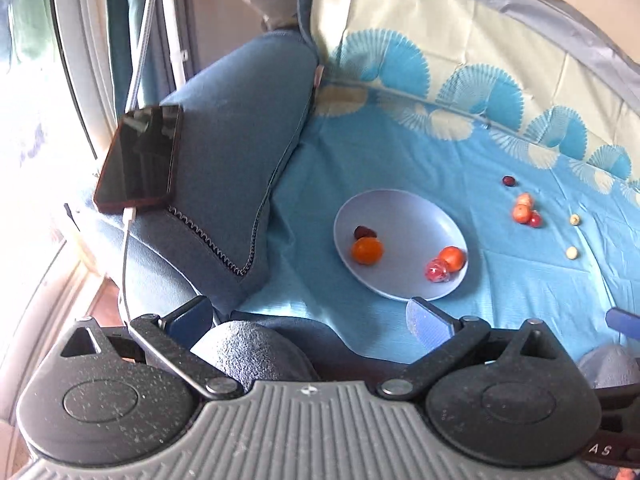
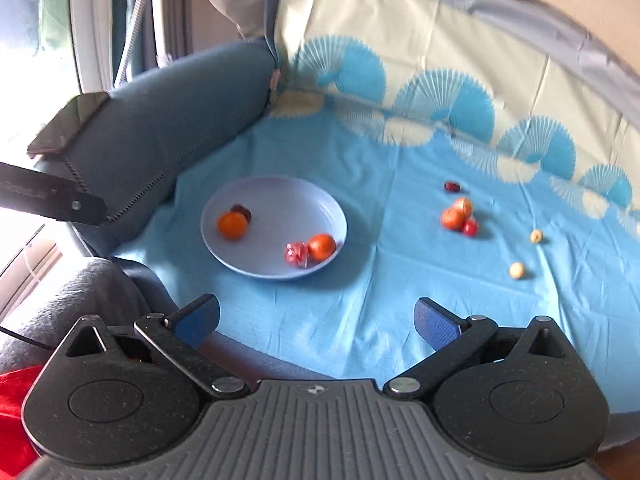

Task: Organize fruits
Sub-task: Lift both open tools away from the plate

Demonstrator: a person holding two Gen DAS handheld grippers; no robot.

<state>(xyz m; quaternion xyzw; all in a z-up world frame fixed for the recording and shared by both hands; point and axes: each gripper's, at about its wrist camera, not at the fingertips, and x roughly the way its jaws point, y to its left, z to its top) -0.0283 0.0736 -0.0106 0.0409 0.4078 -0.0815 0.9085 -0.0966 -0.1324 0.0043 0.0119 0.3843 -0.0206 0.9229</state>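
Note:
A pale blue plate (image 1: 400,216) (image 2: 276,196) lies on the blue cloth. In it are two oranges (image 1: 367,251) (image 2: 232,225), a dark date (image 1: 364,232) and a red wrapped piece (image 2: 296,255). To its right on the cloth lie two small oranges with a red fruit (image 2: 458,216) (image 1: 525,211), a dark date (image 2: 452,187) and two pale small fruits (image 2: 517,270). My left gripper (image 1: 308,320) is open and empty, near the plate's front edge. My right gripper (image 2: 316,322) is open and empty, in front of the plate.
A blue cushion (image 1: 240,148) with a phone (image 1: 140,160) on a white cable stands left of the plate. The patterned cloth rises at the back (image 2: 440,40). A window is at far left. The left gripper's side (image 2: 48,196) shows in the right wrist view.

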